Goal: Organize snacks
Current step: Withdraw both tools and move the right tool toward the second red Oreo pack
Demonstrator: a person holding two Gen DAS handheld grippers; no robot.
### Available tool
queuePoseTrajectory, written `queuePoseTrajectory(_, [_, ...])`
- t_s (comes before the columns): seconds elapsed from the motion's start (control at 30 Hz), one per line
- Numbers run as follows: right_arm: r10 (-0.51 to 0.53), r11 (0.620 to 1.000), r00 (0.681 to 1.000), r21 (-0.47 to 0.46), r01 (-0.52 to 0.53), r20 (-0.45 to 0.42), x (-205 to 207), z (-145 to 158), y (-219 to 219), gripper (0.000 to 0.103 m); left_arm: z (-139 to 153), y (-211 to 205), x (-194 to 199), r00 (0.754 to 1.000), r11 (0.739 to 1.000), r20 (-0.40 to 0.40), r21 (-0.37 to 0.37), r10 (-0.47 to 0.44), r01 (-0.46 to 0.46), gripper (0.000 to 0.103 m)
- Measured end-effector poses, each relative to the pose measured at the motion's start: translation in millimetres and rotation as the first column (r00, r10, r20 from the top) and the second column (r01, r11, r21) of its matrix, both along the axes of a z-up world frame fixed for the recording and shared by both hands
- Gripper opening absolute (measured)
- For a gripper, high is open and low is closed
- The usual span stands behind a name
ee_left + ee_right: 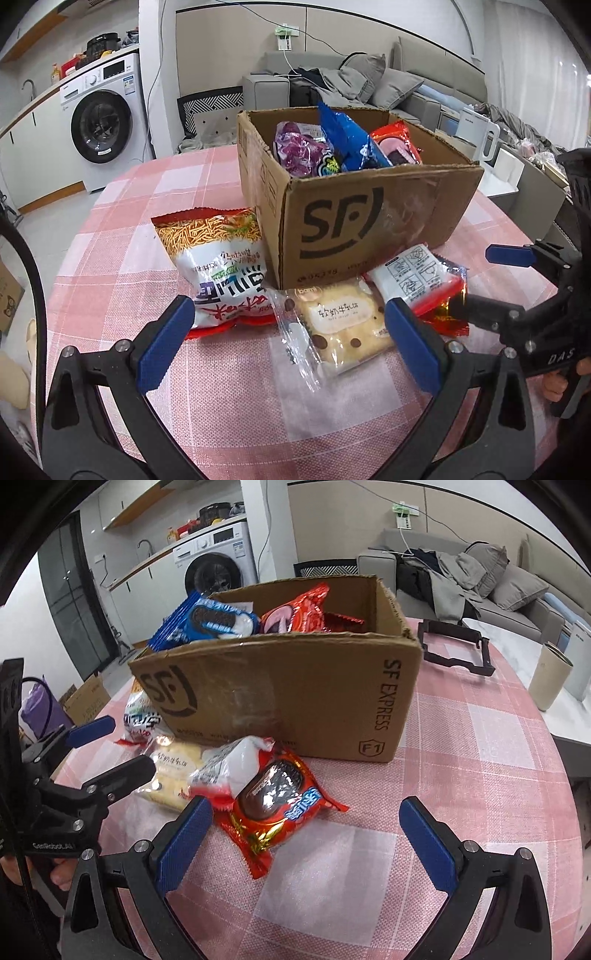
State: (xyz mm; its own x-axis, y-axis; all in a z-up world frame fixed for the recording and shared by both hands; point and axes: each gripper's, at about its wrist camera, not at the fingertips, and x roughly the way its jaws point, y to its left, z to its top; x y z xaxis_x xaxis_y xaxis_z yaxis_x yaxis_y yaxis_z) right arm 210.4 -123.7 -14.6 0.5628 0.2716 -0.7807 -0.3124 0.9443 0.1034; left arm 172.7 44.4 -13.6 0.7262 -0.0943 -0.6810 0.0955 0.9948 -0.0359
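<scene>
At frame centre a cardboard box (354,206) stands open on the pink checked table (229,398), snack bags poking out. Before it lie a noodle snack bag (218,266), a cake packet (343,325) and a red-and-white packet (417,280). The left gripper (288,347) gapes wide at the bottom; the right gripper (476,280), also parted, enters at right.

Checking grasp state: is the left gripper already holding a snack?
No, the left gripper is open, its fingers straddling the cake packet on the table.

White washing machine (103,125) under counter, grey sofa (406,81) against beige wall, pale floor
</scene>
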Motion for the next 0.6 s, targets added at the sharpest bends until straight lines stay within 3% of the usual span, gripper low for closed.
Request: queuePoseTrajectory(0.6, [0.139,0.979,0.989,-0.144,-0.146,-0.060,10,-21,30,0.099,-9,7,2,1.000,1.000,-0.025,-0.010,0.005,-0.005,0.102])
